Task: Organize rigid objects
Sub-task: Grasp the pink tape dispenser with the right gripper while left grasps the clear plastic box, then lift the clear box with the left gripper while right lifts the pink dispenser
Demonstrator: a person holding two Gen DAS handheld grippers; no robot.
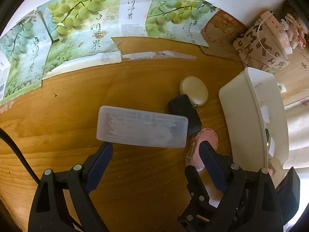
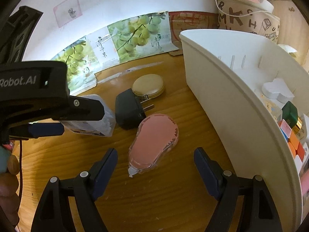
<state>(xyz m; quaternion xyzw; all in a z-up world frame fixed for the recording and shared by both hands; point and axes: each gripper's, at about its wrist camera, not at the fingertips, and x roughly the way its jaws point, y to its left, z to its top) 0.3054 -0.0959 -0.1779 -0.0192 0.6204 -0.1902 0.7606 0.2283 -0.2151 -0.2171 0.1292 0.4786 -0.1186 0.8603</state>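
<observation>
Both grippers hang open over the table: the left gripper [image 1: 155, 152] nears a clear box [image 1: 142, 128] mid-frame, the right gripper [image 2: 155, 159] straddles a pink tape roller [image 2: 154, 143] mid-frame, whose rounded shell could slip sideways into the charger [image 2: 128, 111].

light: bright, warm | glare: white wall [image 2: 119, 11] overexposed | edges: heavy fisheye bending, dark vignette | focus: mostly sharp
</observation>
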